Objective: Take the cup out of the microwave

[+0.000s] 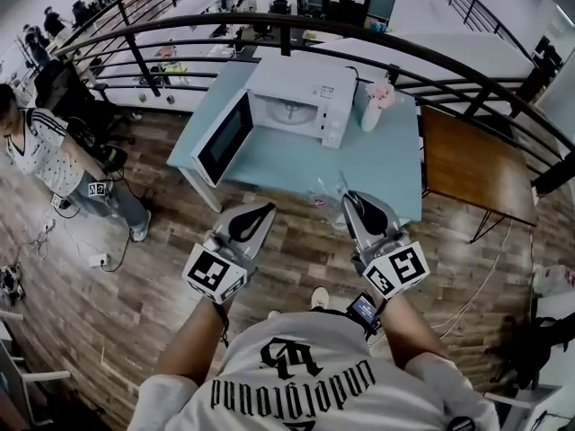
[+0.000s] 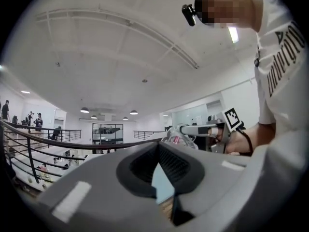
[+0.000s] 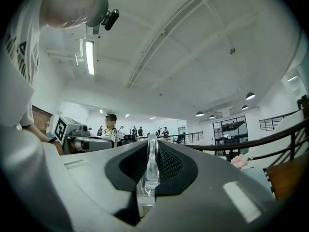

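Cup [image 3: 152,166] in right tongs [image 1: 353,197]

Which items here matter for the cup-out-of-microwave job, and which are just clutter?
Job: clear plastic cup, in the right gripper; white microwave, door open.
Lying about: white vase of pink flowers; brown wooden table; black railing.

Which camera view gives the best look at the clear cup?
The left gripper view: it shows the clear cup from the side, at the tips of the right gripper. The right gripper view shows only its clear edge pinched between the jaws. The head view shows it faintly against the table.
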`<state>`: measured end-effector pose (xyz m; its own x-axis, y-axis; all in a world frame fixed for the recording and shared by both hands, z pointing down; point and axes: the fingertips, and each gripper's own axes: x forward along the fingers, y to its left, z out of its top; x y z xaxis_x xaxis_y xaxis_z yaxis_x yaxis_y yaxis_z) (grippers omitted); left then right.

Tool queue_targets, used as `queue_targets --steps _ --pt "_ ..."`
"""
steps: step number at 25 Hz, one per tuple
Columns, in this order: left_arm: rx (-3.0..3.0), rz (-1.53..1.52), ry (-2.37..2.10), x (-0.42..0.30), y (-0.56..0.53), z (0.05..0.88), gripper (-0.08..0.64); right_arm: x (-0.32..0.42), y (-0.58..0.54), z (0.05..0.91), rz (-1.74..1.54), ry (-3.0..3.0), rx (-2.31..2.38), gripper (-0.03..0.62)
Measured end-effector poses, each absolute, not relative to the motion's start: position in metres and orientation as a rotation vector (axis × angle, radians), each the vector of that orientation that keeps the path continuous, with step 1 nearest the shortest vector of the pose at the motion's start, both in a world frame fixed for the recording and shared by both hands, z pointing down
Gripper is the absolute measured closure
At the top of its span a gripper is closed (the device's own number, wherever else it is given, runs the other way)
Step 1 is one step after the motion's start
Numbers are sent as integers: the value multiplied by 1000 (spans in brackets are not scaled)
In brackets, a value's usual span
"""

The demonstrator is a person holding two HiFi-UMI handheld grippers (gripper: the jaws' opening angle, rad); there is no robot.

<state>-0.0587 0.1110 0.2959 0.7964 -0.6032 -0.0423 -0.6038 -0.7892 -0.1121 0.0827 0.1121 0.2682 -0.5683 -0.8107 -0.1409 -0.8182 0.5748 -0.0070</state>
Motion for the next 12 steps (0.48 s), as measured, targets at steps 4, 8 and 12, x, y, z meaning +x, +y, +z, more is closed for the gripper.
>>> queue_targets --steps 4,8,12 --pt "-2866 0 962 -74 117 299 511 70 119 266 94 2671 -1395 561" --pt "-2855 9 957 -84 123 298 511 58 126 265 97 2670 -1394 561" --pt "-2874 8 951 -94 132 305 511 46 135 265 101 2671 -1392 560"
